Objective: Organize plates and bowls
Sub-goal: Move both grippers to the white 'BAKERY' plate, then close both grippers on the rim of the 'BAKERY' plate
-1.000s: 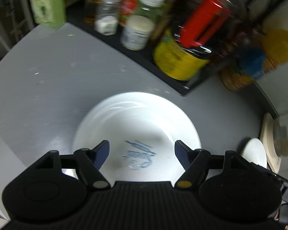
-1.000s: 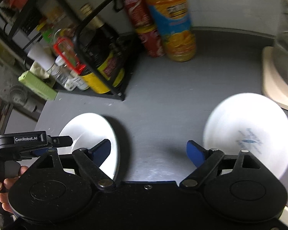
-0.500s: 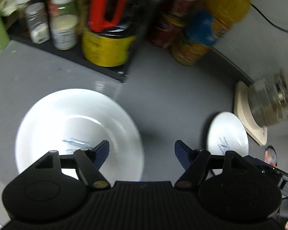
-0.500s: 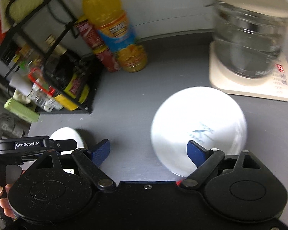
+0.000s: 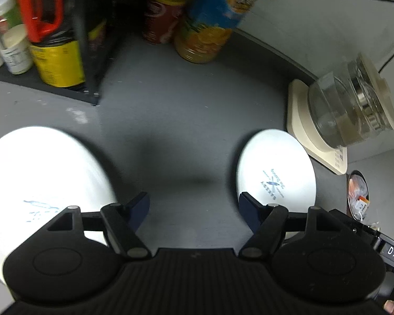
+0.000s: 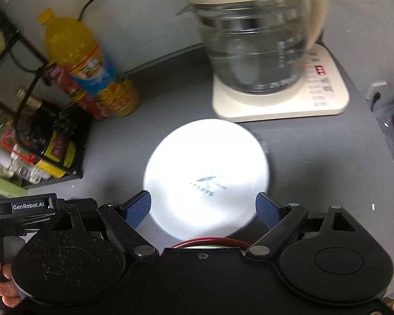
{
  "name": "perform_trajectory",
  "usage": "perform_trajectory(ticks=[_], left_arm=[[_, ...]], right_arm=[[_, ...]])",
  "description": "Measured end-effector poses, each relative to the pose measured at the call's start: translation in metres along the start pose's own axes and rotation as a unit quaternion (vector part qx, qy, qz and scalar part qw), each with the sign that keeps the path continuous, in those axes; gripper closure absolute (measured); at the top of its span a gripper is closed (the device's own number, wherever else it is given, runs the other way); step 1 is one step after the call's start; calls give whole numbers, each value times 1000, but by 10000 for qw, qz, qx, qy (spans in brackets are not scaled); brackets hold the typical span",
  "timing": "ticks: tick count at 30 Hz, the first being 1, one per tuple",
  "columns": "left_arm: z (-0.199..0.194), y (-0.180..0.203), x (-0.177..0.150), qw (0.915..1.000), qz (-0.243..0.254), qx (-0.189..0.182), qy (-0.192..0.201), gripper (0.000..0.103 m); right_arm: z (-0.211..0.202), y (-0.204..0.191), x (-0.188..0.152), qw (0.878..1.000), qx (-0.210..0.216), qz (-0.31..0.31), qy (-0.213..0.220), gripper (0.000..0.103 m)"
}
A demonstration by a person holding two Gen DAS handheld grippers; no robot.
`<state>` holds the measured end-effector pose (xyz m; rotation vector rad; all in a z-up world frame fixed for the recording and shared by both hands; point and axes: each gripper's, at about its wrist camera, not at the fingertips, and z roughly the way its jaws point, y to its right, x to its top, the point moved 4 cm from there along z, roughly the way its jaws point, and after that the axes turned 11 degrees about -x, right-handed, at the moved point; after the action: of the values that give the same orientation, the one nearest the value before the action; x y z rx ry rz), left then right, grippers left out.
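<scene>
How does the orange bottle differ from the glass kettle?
The orange bottle is tall, narrow and full of orange drink; the glass kettle is wide, clear and has a cream handle and lid. The bottle stands directly on the grey counter; the kettle sits on a cream base. Both stand upright near the wall.

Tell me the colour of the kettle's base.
Cream; the kettle base shows best in the right wrist view.

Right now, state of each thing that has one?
left gripper: open, empty
right gripper: open, empty, over the small white dish
large white dish: upright on counter, empty
small white dish: upright on counter, empty
glass kettle: on its base, lid on
orange drink bottle: upright, capped
</scene>
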<state>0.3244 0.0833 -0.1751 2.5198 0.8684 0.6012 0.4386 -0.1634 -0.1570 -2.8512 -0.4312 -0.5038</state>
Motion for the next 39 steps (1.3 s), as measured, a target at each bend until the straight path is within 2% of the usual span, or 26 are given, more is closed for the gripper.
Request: perform_trajectory(ticks=[6, 14, 18, 23, 28, 37, 39], left_arm=[[27, 15, 3, 9996, 173, -59, -213, 30], [64, 30, 8, 9978, 309, -154, -561, 32], [80, 32, 11, 9970, 320, -145, -693, 34], [95, 33, 11, 9960, 280, -147, -840, 44], [101, 31, 12, 9954, 175, -174, -930, 56], [111, 25, 13, 9936, -91, -354, -1072, 78], [111, 23, 13, 9931, -143, -402, -1094, 79]], right_arm=[[17, 20, 1, 9992, -125, 306, -212, 19], [45, 35, 2, 9963, -193, 587, -591, 29], [55, 42, 3, 9948, -222, 685, -716, 37], [66, 49, 4, 9925, -201, 852, -854, 46], [77, 50, 4, 9915, -269, 787, -1005, 62], [90, 49, 1, 9891, -231, 828, -1198, 69], [93, 50, 1, 9887, -263, 849, -1211, 70]])
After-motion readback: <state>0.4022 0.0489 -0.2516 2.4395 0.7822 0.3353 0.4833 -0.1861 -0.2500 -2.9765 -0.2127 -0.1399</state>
